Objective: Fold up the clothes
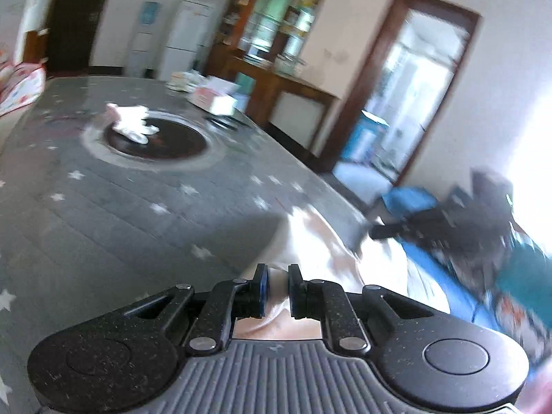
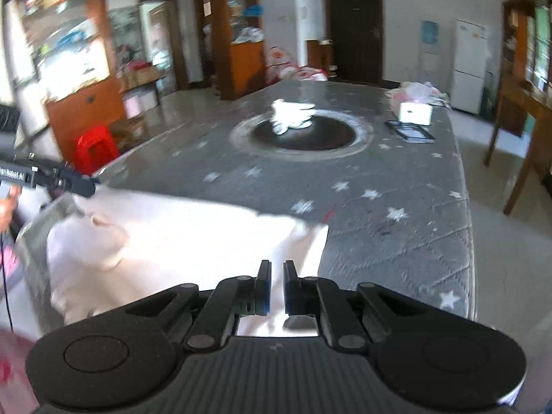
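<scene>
You are pinching the cloth (image 2: pixel 179 241) in both near-closed grippers, left (image 1: pixel 278 288) and right (image 2: pixel 276 284); be keeping it taut and level.

Both cams sit just behind their jaws, low, close over the near edge of the bench (image 1: pixel 103 207). Left cam faces fwd-right toward a doorway (image 1: pixel 410 82); right cam fwd-left. Both share the white garment (image 2: pixel 179 241), bench centre ring (image 2: pixel 303 134), fridge (image 2: pixel 469 69).

A pale pink garment (image 2: pixel 179 238) lies on a grey tablecloth (image 2: pixel 379 186) patterned with white stars.
</scene>
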{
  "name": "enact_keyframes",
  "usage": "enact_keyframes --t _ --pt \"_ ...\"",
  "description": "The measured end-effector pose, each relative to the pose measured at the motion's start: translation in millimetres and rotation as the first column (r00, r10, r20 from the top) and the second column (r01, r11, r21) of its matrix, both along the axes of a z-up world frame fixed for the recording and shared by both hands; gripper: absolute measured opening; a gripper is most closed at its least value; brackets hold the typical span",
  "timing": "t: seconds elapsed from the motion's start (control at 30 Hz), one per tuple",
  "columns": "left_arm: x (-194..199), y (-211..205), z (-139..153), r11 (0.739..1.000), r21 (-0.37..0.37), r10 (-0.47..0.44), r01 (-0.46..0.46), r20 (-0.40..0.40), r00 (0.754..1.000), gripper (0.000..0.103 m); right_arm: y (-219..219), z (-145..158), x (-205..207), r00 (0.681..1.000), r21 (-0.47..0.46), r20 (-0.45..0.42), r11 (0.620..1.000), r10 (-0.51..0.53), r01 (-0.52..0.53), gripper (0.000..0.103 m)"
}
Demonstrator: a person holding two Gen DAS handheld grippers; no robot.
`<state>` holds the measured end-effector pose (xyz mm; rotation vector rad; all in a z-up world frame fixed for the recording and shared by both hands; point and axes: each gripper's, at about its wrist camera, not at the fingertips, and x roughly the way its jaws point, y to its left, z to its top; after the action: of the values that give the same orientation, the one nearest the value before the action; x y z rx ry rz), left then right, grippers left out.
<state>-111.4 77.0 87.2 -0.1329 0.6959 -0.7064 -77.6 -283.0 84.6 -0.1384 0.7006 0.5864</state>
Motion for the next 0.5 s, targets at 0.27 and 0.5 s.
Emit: enact_keyframes --t 0.27,0.5 --pt "-28 -33 -37 0.981 0.135 -0.129 0.137 -0.070 0.989 0.013 -7 -1 11 0.997 0.019 -0.013 0.997 -0.076 0.076 0.016" --pt "-46 -42 -50 0.960 0.223 -0.165 0.166 -0.024 0.986 0.013 19 3 40 0.996 0.037 0.023 0.996 -0.081 0.080 0.039"
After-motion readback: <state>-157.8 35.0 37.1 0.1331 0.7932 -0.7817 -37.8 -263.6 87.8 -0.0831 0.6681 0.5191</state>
